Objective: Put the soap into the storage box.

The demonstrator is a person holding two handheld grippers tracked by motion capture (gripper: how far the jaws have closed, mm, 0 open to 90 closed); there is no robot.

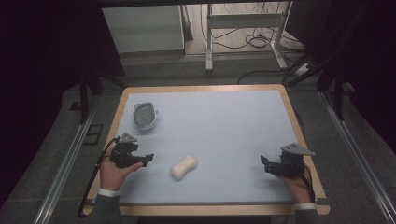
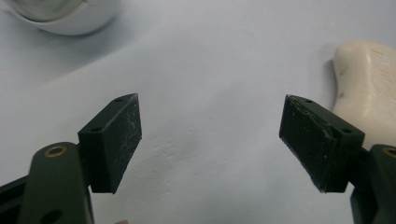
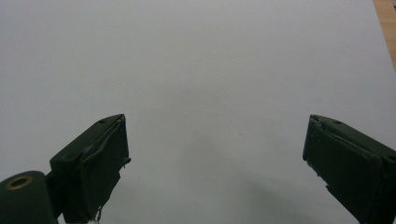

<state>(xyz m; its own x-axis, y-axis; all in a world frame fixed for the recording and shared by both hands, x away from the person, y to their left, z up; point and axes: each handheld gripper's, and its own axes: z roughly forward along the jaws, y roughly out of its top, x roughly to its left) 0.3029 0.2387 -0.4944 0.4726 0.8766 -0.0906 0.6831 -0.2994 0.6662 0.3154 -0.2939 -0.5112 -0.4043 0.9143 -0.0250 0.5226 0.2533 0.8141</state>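
A cream, peanut-shaped soap bar point(image 1: 184, 166) lies on the pale blue mat near the front middle. A white soap dish with a slotted grey insert point(image 1: 145, 115) sits at the back left. My left gripper point(image 1: 148, 158) rests at the front left, a short way left of the soap, jaws wide apart and empty. In the left gripper view the soap point(image 2: 369, 81) lies past the right pad and the dish point(image 2: 60, 16) is at the top left. My right gripper point(image 1: 264, 164) sits at the front right, open and empty over bare mat point(image 3: 210, 70).
The mat point(image 1: 224, 126) covers a wooden-edged table point(image 1: 299, 126). Beyond the far edge stand a white metal frame point(image 1: 243, 28) and loose cables point(image 1: 257, 42) on the floor. Dark rails run along both sides of the table.
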